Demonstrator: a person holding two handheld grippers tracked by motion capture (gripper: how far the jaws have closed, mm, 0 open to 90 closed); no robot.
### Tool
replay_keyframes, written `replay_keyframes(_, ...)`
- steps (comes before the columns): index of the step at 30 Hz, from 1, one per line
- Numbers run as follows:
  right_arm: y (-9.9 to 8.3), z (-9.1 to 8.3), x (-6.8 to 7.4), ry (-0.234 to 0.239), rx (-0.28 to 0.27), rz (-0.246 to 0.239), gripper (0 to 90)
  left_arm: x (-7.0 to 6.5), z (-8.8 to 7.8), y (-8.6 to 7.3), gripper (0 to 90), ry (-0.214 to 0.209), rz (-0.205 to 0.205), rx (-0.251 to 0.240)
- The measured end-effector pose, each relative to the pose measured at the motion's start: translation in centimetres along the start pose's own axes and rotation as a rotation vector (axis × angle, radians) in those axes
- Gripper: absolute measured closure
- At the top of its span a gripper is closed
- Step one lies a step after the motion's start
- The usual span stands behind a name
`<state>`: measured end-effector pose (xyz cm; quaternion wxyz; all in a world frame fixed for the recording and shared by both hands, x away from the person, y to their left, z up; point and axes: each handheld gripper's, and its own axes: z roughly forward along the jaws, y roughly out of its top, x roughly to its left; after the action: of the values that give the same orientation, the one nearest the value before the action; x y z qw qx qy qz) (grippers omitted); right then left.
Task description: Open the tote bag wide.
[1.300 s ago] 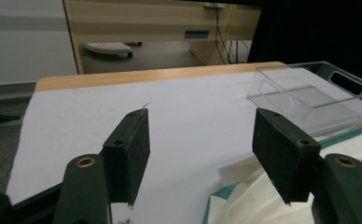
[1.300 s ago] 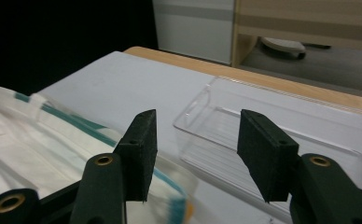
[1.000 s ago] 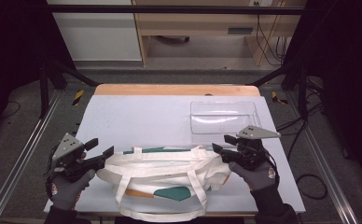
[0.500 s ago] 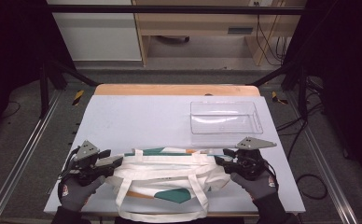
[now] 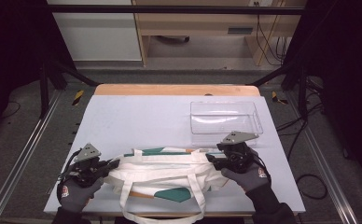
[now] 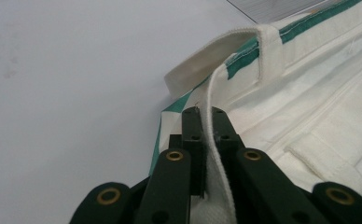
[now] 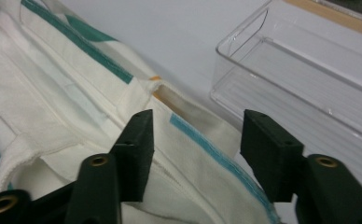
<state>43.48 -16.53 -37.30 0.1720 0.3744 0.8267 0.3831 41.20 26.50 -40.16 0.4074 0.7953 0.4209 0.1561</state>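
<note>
1. A cream canvas tote bag [image 5: 163, 169] with green stripes lay flat across the lower middle of the high view, on the pale counter [image 5: 142, 119]; its two looped handles trailed toward the bottom edge of the frame.
2. The left gripper [image 5: 108, 165], held in a grey-gloved hand [image 5: 76, 189] at the lower left of the high view, met the bag's left end. In the left gripper view its jaws had just been closing and stood nearly together at centre frame, pinched on a thin cream edge of the tote bag [image 6: 309, 93] that ran up between them.
3. The folded, green-trimmed rim of the bag lay just beyond the jaw tips, toward the upper right of the left gripper view, with bare counter [image 6: 67, 84] at the left.
4. The right gripper [image 5: 212, 161], held in the other gloved hand [image 5: 247, 175] at the lower right of the high view, rested at the bag's right end. In the right gripper view its jaws had just been opening and stood well apart, with the blue-trimmed corner of the tote bag [image 7: 53, 93] lying between them; the pads did not press on the cloth.
5. A clear plastic tray [image 5: 226, 122], rectangular and shallow, stood on the counter just above the right gripper in the high view, and in the upper right of the right gripper view [image 7: 309, 70], near the bag's corner but apart from it.
</note>
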Motion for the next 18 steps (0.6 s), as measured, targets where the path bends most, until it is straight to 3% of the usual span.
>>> replay_keyframes(3,-0.7,-0.7,-0.1,0.016,0.002,0.020,58.6,-0.2,-0.2,0.1,87.3,0.001,-0.010,-0.014)
replay_keyframes(4,-0.7,-0.7,-0.1,0.016,0.002,0.020,58.6,-0.2,-0.2,0.1,87.3,0.001,-0.010,-0.014)
replay_keyframes(5,-1.0,-1.1,0.0,0.023,0.007,0.019,67.8,-0.3,-0.3,0.1,87.4,-0.002,-0.024,-0.033)
replay_keyframes(6,-1.0,-1.1,0.0,0.023,0.007,0.019,67.8,-0.3,-0.3,0.1,87.4,-0.002,-0.024,-0.033)
replay_keyframes(7,-1.3,-1.3,0.0,0.021,0.014,0.014,79.2,-0.3,-0.4,0.2,87.4,-0.010,-0.037,-0.047)
replay_keyframes(9,-1.5,-1.4,0.0,0.034,0.028,0.013,88.7,-0.3,-0.4,0.3,87.2,-0.008,-0.044,-0.052)
replay_keyframes(11,-1.5,-1.4,0.0,0.033,0.019,0.005,89.4,-0.2,-0.3,0.3,86.8,-0.009,-0.043,-0.047)
replay_keyframes(12,-1.2,-1.4,0.0,0.031,0.020,0.002,89.9,-0.2,-0.3,0.4,83.6,0.009,-0.034,-0.058)
replay_keyframes(14,-0.9,-1.6,0.0,0.026,0.007,-0.007,90.0,0.1,-0.4,0.7,75.3,0.008,-0.039,-0.067)
replay_keyframes(15,-0.7,-1.8,0.0,0.027,0.002,-0.007,90.0,0.4,-0.6,0.9,70.3,0.002,-0.047,-0.084)
replay_keyframes(16,-0.5,-1.9,0.0,0.025,-0.007,-0.006,90.0,0.5,-0.6,1.2,67.8,-0.031,-0.045,-0.087)
replay_keyframes(18,-0.4,-2.0,0.0,0.026,-0.010,-0.009,90.0,0.6,-0.6,1.5,65.8,-0.048,-0.035,-0.093)
